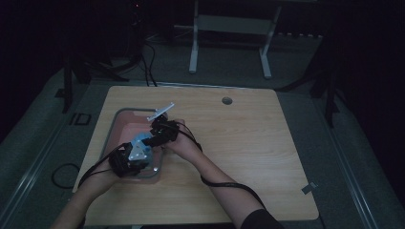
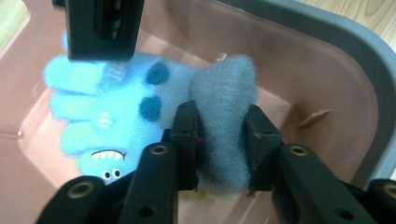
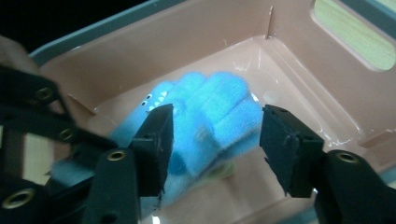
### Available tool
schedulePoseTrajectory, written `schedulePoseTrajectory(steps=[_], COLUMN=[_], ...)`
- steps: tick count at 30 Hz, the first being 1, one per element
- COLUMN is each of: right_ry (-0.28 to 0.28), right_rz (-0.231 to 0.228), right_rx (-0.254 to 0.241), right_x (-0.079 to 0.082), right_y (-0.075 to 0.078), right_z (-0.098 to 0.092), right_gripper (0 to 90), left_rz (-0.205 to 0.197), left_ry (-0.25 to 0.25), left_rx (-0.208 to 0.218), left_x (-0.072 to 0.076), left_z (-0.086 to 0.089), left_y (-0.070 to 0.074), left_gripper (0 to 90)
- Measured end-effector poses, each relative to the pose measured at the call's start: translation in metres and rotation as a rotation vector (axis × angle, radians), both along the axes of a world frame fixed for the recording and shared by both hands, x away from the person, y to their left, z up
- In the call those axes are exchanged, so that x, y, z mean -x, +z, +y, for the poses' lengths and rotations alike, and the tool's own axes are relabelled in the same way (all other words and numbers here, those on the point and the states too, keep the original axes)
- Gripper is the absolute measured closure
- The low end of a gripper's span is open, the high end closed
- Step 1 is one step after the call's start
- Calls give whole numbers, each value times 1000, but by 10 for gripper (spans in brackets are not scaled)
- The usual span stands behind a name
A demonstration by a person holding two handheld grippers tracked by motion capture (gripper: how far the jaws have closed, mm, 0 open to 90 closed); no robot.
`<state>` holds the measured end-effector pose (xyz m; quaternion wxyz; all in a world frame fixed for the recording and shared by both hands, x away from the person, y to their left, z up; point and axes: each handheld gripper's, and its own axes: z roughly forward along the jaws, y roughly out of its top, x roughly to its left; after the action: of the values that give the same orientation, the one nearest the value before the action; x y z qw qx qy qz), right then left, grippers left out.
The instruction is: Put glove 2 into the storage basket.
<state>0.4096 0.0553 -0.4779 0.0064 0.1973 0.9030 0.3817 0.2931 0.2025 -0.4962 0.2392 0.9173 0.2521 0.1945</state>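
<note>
Two grippers are held over a pink bin (image 1: pixel 125 125) near the table's (image 1: pixel 248 143) left edge. Inside the bin a blue glove (image 2: pixel 107 107) lies on the floor. Its grey cuff (image 2: pixel 224 112) is clamped by the left gripper (image 2: pixel 219 140). The right gripper (image 3: pixel 215 140) is spread wide around the glove's fingers, seemingly without touching

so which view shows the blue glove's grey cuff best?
The left gripper view: the grey cuff sits close up, pinched between the left tongs. The right gripper view shows the blue glove finger side, the cuff hidden. The high view shows a small blue patch in the bin.
</note>
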Motion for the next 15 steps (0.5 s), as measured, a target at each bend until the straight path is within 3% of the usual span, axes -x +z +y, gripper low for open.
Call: schedulePoseTrajectory(steps=[5, 10, 13, 15], right_ry=[0, 23, 22, 31], right_rz=[-12, -15, -15, -14], right_rx=[-22, -47, -62, -81], right_x=[5, 10, 12, 15], right_y=[9, 18, 21, 23], right_z=[-11, -23, -28, -37], right_gripper=[359, 257, 226, 194], left_rz=[5, 2, 0, 5], left_ry=[22, 77, 93, 96], left_rx=[20, 77, 100, 99], left_x=[0, -2, -2, -1], left_z=[1, 5, 5, 3], left_y=[0, 8, 11, 14], left_gripper=[491, 255, 154, 139])
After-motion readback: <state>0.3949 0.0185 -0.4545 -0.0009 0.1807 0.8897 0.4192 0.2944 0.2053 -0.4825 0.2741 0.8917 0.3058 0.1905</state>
